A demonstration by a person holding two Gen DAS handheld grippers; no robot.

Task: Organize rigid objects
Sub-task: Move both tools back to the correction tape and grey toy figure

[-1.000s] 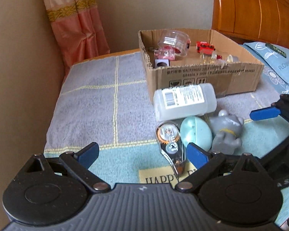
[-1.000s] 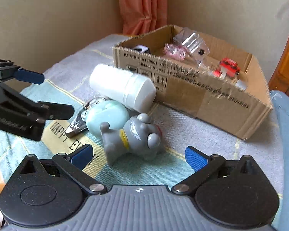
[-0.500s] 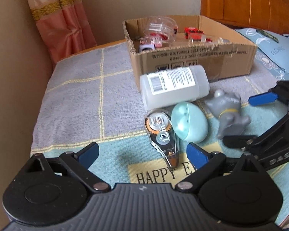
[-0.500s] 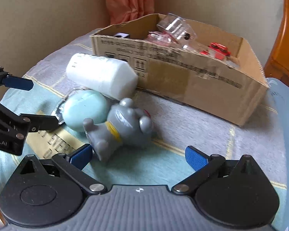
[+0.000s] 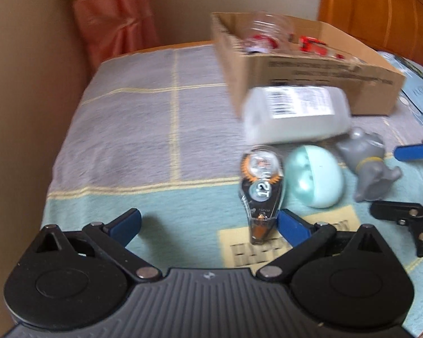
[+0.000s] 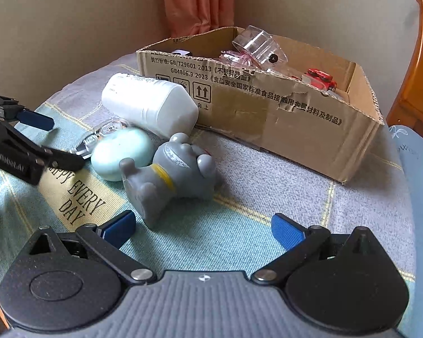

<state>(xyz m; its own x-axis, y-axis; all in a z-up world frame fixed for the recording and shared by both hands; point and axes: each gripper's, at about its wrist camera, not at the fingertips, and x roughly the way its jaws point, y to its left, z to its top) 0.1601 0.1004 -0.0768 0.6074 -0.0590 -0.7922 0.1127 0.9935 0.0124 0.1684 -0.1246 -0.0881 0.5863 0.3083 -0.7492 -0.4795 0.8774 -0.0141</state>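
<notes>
The correction tape dispenser [image 5: 261, 188] lies flat on the towel-covered bed [image 5: 143, 129], its long axis running from the near edge toward the cardboard box [image 6: 268, 112], narrow tip pointing at the left gripper [image 5: 208, 226]. That gripper's jaws are opening, already wide, with only the dispenser's tip just inside the right finger; nothing is pinched. The white bottle [image 5: 296, 114] lies on its side just in front of the box's near wall, long axis parallel to that wall. The pale green egg-shaped case [image 5: 314, 176] sits just beside the dispenser, and the grey toy figure [image 6: 172, 171] lies tipped over beside the egg, feet toward the right gripper [image 6: 203, 229], whose jaws stand wide and empty with the toy's feet between them.

The left wrist view is smeared by motion, so the bottle label and the box contents are hard to read there. In the right wrist view the egg hides most of the dispenser, and the box wall cuts off the clear container [image 6: 258, 46] and red toy car [image 6: 321, 77] inside.

Compared with a second ago, the left gripper has come lower and closer to the dispenser, and the right gripper has neared the toy; the objects themselves have not shifted.
</notes>
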